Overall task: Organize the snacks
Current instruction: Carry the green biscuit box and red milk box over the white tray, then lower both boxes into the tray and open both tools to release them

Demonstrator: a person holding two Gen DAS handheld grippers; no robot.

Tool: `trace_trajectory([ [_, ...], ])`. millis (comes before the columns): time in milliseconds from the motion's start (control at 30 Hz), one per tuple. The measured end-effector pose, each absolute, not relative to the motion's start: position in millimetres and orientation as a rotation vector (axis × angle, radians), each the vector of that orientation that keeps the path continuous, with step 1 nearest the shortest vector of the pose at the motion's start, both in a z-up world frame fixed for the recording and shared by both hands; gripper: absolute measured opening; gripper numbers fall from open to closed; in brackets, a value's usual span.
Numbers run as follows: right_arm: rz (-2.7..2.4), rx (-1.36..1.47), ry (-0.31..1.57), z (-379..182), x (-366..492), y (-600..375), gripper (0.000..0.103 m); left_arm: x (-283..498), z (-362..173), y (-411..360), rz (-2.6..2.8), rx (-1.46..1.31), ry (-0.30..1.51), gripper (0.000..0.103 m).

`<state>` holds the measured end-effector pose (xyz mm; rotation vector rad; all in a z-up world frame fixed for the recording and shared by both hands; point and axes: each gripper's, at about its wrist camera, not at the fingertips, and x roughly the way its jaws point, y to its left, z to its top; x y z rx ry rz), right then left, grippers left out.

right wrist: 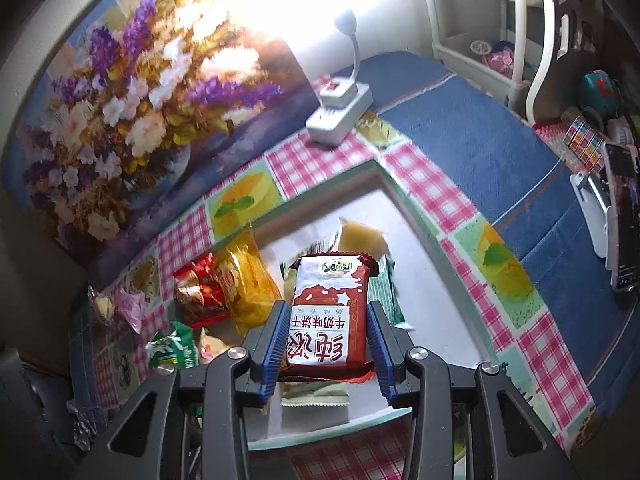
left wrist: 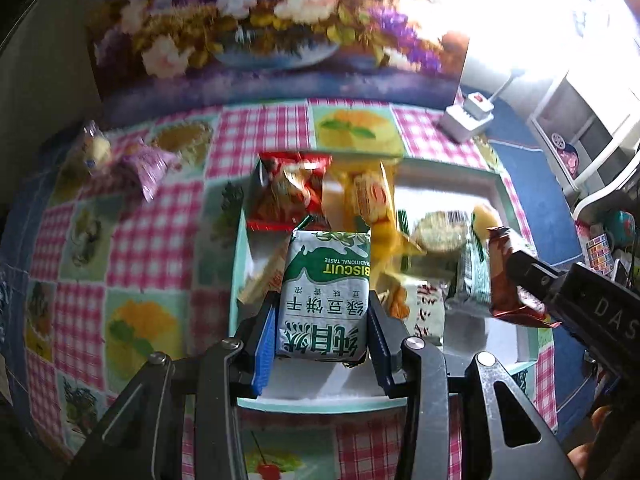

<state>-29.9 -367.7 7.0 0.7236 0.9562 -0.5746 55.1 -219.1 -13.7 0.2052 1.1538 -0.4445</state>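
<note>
The surface [left wrist: 152,240] wears a patchwork cloth of pink gingham squares and fruit pictures, with a big flower painting [left wrist: 256,20] propped along its far edge and a white lamp base with a red switch [right wrist: 340,112] at the corner, next to a blue-covered bed [right wrist: 480,132]. Bright glare washes out the wall behind the lamp. In the middle of the cloth sits a shallow white tray with a mint-green rim [right wrist: 404,208], and most of the snacks are piled in it: one red packet [left wrist: 292,188] and one yellow cookie bag [left wrist: 364,196] at the far-left corner of the tray, plus a few more wrappers I can't read behind the grippers. Outside the tray, off to its left, two small packets lie on the cloth, a pale yellowish one [left wrist: 90,148] and a purple one [left wrist: 150,166]. The left gripper [left wrist: 322,320] is clamped on a green-and-white biscuit pack [left wrist: 324,292] over the tray's near-left part. The right gripper [right wrist: 328,334] is squeezed tight on a red-and-white milk biscuit pack [right wrist: 330,312], also above the tray.
</note>
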Motion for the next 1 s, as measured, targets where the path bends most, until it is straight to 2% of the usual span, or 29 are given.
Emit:
trace_trajectory([
  [467,-0.582,0.762,1.084,-32,-24,-371,0.042,62,-42,-216,-0.427,0.193,1.264,0.043],
  [1000,-0.563,0.75,1.13,-44,-17,-366,0.042,62,-60,-221,-0.43,0.219,1.316,0.043],
])
